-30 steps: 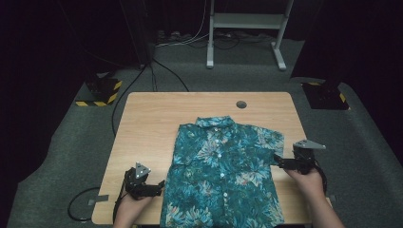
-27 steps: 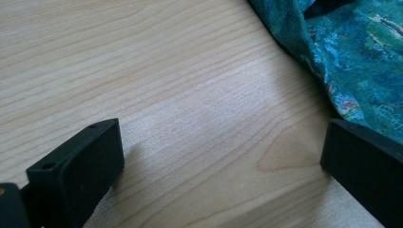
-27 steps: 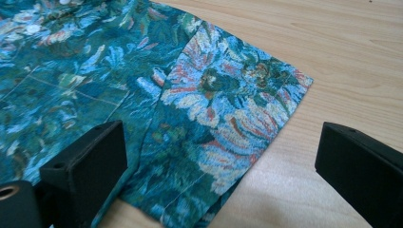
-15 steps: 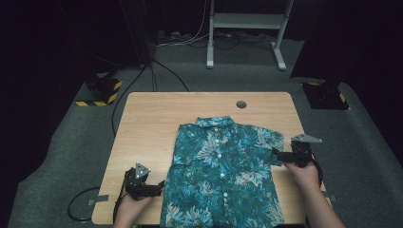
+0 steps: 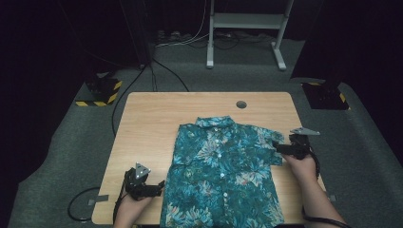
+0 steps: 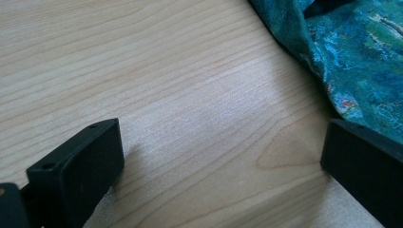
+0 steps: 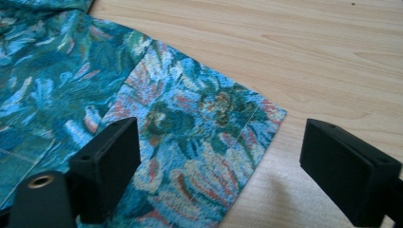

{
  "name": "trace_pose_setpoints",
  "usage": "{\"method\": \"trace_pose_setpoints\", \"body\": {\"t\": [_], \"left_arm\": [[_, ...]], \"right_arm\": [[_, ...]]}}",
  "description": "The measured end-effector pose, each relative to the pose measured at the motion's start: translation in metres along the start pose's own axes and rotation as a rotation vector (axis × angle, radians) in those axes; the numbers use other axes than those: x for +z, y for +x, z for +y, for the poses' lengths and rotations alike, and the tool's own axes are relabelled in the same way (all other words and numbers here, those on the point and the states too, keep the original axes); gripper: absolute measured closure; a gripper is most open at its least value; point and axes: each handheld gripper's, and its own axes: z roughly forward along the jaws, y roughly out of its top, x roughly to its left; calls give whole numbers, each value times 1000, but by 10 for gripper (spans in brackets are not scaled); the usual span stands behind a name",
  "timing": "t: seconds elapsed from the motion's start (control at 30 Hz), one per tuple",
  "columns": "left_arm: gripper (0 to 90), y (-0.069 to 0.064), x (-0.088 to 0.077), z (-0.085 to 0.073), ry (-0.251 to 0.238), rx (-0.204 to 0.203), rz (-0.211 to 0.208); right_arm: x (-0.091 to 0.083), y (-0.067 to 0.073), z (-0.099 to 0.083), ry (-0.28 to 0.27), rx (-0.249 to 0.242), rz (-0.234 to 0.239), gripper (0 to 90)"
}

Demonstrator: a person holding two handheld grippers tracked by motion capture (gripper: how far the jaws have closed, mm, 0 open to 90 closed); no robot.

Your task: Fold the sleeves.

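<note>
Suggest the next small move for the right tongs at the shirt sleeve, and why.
Probably ease the right tongs down and close on the sleeve: their jaws have just been closing, still apart, with the hem edge between them, unpinched, flat on the table.

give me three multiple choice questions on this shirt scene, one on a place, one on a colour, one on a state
1. Where does the right gripper sit?
A. at the shirt's collar
B. at the shirt's sleeve on the right side of the high view
C. at the hole in the table

2. What colour is the shirt mainly?
A. teal with a leafy print
B. plain white
C. red check

3. How does the left gripper stand?
A. shut on the shirt
B. shut on a cable
C. open over bare wood beside the shirt

Answers:
1. B, since the right gripper view shows the sleeve hem lying between its jaws.
2. A, since the high view shows blue-green cloth with leaves and flowers.
3. C, since the left gripper view shows wide-apart jaws with only the table between them and the shirt's edge off to one side.
</note>
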Motion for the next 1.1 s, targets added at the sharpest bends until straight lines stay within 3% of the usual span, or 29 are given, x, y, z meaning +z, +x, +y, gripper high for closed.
{"method": "trace_pose_setpoints", "body": {"t": [0.13, 0.37, 0.43, 0.67, 0.87, 0.97, 1.1], "left_arm": [[9, 0, 0, 0, 0, 1, -1], [9, -1, 0, 0, 1, 1, 2], [9, -1, -1, -1, 1, -1, 3], [9, -1, -1, -1, 1, -1, 4], [9, -1, -1, -1, 1, -3, 5], [9, -2, -1, -1, 0, -5, 6], [9, -2, -1, -1, 1, -5, 7]], "right_arm": [[3, -5, 2, -6, 27, -5, 212], [9, -8, 8, -8, 24, -34, 313], [12, -11, 9, 1, 37, -58, 354], [21, -19, 7, 11, 85, -68, 455], [26, -19, 9, 18, 79, -52, 510], [29, -18, 10, 23, 57, -65, 530], [30, -19, 10, 16, 66, -72, 591]]}}
